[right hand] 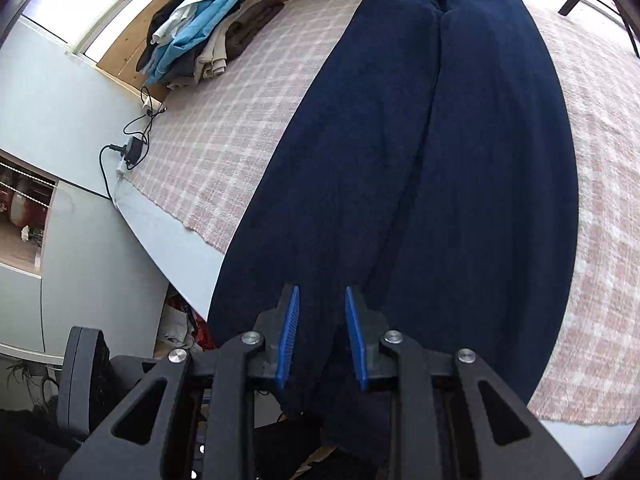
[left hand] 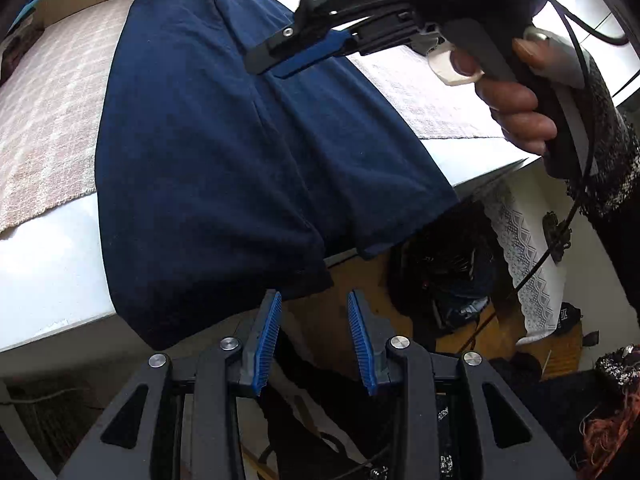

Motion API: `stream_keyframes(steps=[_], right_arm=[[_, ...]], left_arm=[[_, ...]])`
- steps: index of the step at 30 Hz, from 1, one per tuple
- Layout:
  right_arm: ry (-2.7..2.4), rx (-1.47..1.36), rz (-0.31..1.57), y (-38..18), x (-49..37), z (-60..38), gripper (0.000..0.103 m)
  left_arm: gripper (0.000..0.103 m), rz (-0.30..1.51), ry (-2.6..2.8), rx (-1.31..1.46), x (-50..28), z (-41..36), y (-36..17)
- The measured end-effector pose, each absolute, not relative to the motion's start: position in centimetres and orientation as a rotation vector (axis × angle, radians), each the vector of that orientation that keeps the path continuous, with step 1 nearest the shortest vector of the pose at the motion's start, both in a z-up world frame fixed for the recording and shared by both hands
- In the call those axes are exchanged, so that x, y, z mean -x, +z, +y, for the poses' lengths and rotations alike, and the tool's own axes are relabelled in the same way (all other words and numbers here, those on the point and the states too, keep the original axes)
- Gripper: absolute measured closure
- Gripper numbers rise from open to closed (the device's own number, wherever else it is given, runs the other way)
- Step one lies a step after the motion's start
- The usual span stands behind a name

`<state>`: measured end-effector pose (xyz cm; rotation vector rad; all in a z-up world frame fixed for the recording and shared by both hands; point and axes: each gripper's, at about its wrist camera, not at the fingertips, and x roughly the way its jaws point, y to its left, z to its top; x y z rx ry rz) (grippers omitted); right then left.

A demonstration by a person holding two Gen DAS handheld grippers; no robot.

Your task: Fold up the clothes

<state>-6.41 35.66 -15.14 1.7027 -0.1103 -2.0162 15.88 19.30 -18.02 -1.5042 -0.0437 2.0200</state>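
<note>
Dark navy trousers lie lengthwise on a pink checked cloth on a white table. Their hems hang over the near table edge. My left gripper stands open just beyond the left leg's hem, with nothing between its blue pads. A hand holds my right gripper above the other leg. In the right wrist view the trousers run away from me, and my right gripper is open above the seam between the two legs near the hems, with no cloth pinched.
A stack of folded clothes sits at the far left corner of the checked cloth. A black adapter with cables lies at the table's left edge. Below the table are a lace cloth and dark clutter.
</note>
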Motion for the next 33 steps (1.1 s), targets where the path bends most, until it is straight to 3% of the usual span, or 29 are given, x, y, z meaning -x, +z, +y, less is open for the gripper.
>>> stream_keyframes(steps=[9,11,13,15,18,27,30,33], right_arm=[[-1.918,-1.861,0.005,-17.7,8.2,34.5,0.079],[-1.914,-1.860,-0.012,-17.7,8.2,34.7,0.079],[-1.908,-1.859,-0.030,-17.7,8.2,34.9,0.079],[-1.906,-1.852,-0.046,-17.6,8.1,35.2,0.080],[-1.913,-1.836,-0.043,-17.5,8.0,35.6,0.097],[-1.882,-1.811,-0.095,-16.3,7.9,36.8,0.097],[-1.878,-1.821,-0.068,-16.2,7.6,36.4,0.097],[-1.875,-1.829,-0.045,-16.1,7.4,36.1,0.097]], left_arm=[[0.073,-0.012,2.046,1.517,-15.5,20.3,-19.1],[0.080,-0.045,2.061,1.535,-15.1,19.8,-19.4],[0.095,-0.087,2.073,1.544,-14.8,19.3,-19.4],[0.103,-0.084,2.085,1.542,-14.7,18.8,-19.4],[0.103,-0.084,2.097,1.518,-15.1,18.9,-19.4],[0.102,-0.065,2.084,1.507,-15.7,19.1,-17.9],[0.084,-0.043,2.109,1.531,-15.7,19.2,-17.8],[0.080,0.014,2.128,1.564,-15.5,20.0,-17.9]])
